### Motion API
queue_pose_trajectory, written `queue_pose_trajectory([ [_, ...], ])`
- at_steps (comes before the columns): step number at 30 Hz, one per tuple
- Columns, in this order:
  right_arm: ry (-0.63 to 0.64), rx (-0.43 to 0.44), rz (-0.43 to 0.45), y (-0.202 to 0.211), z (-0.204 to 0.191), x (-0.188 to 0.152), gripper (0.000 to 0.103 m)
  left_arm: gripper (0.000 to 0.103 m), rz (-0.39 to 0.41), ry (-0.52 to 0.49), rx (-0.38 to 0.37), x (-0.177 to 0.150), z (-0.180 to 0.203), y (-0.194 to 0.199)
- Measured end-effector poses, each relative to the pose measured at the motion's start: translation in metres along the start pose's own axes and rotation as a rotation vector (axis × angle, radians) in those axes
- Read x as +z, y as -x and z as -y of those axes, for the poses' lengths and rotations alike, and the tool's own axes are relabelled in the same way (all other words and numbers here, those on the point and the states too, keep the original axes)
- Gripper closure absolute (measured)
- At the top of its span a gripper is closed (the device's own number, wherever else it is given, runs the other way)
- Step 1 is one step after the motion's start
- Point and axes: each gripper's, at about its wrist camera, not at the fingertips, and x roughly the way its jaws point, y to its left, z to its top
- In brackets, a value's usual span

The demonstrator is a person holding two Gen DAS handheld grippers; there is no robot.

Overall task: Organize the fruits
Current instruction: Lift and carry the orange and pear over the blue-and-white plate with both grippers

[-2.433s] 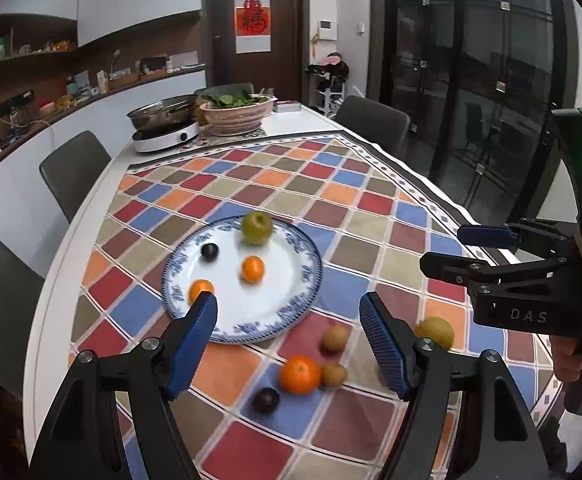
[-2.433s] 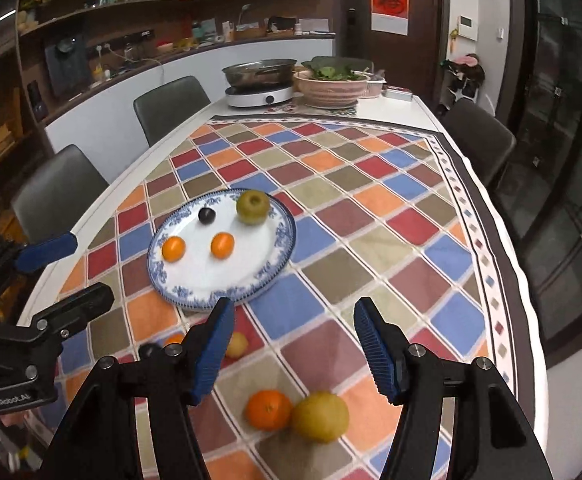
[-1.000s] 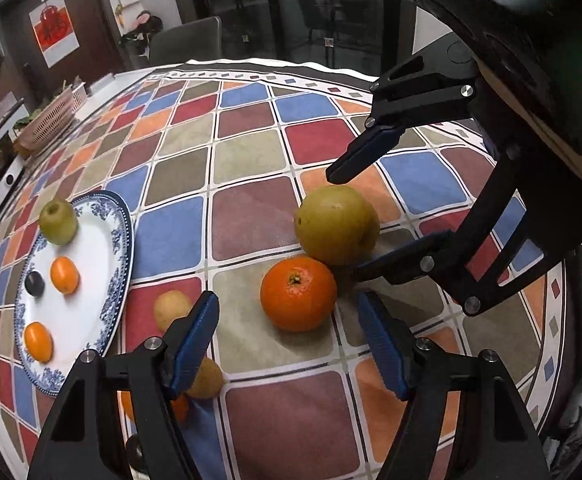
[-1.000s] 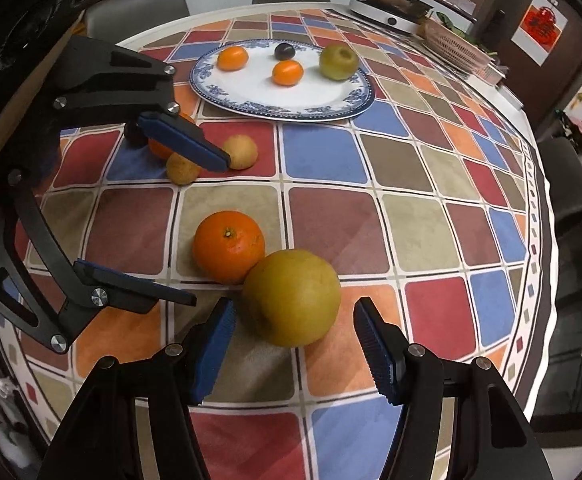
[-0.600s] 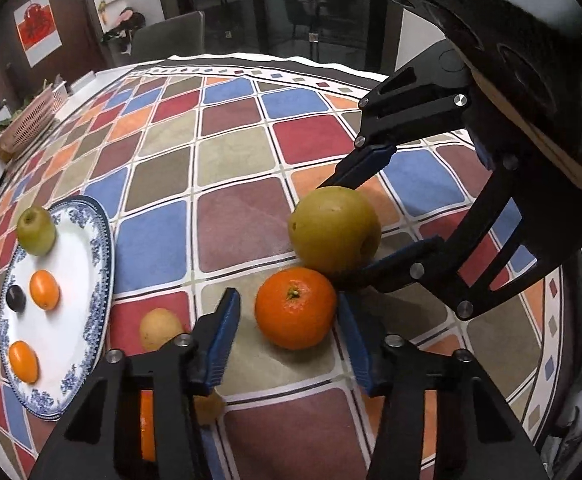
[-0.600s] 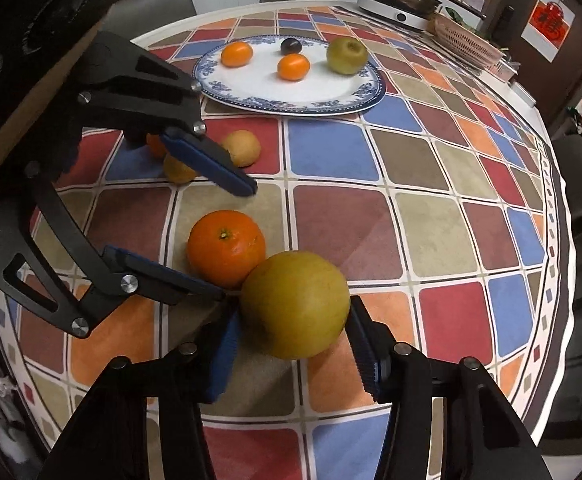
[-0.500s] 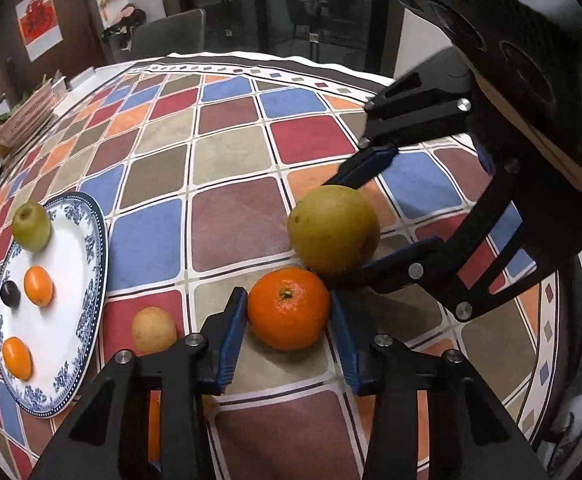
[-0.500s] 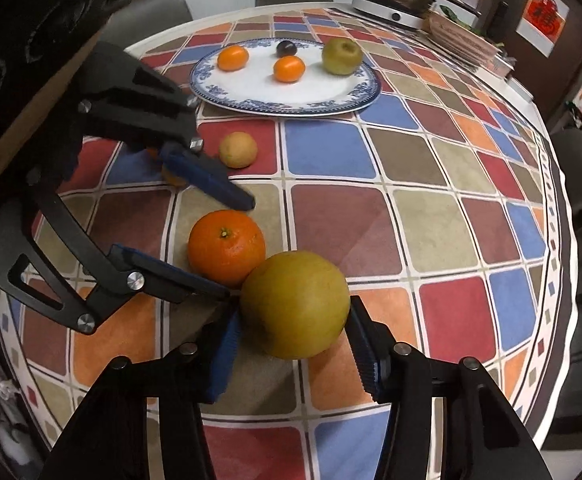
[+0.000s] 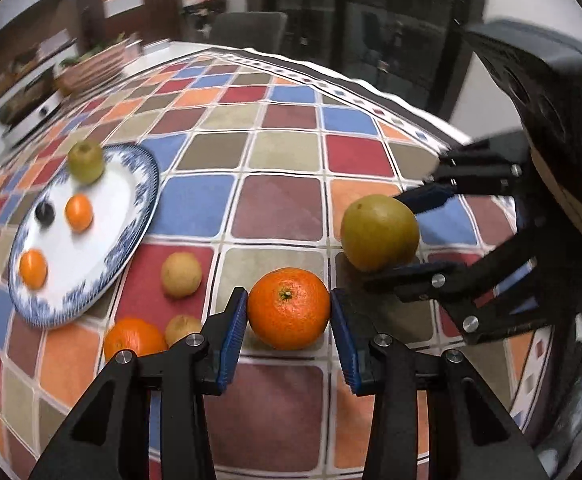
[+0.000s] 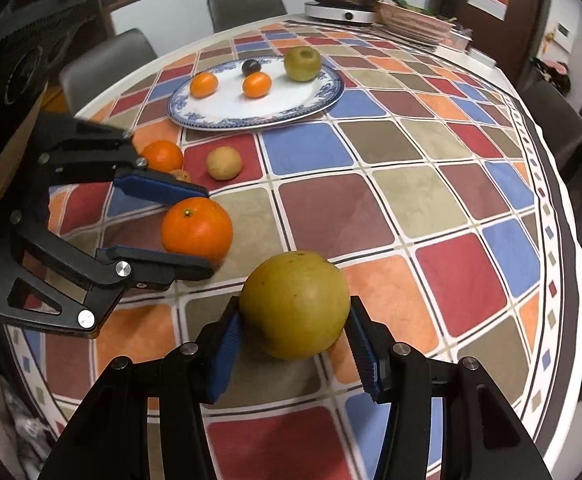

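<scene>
A: What is held nearest the cameras?

B: In the right wrist view, the right gripper [image 10: 295, 344] is seen clamped on a large round yellow-green pear [image 10: 295, 305], blue pads pressed against both of its sides. In the left wrist view, the left gripper [image 9: 289, 330] is closed on a big round orange [image 9: 289, 307], with a pad touching each flank. Whether either fruit is lifted off the checkered multicoloured tablecloth [image 10: 411, 200] cannot be told.

A: How are the 2 held fruits placed relative to each other?

B: From the right wrist camera, the orange [image 10: 197, 230] is found at about 10 o'clock of the pear, near it but apart.

A: What lies beyond them?

B: 3 loose fruits are seen on the cloth at roughly 11 o'clock: a small tan round fruit [image 10: 224, 163], a smaller orange mandarin [image 10: 163, 155] and a brownish fruit [image 10: 180, 175] partly hidden by the left gripper's finger.

A: And farthest?

B: A white plate with a blue patterned rim [image 10: 323, 98] is set toward 12 o'clock. On it are 2 little orange citrus [image 10: 256, 84], 1 dark plum [image 10: 251, 67] and 1 green apple [image 10: 302, 63] near its far edge.
</scene>
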Motion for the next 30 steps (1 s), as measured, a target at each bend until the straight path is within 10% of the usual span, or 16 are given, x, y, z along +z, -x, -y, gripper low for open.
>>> queue_pose_trajectory([
  [30,-0.091,0.033,0.233,0.05,-0.057,0.066,0.052,0.062,0.207,0.318,0.249,-0.021,-0.065,0.114],
])
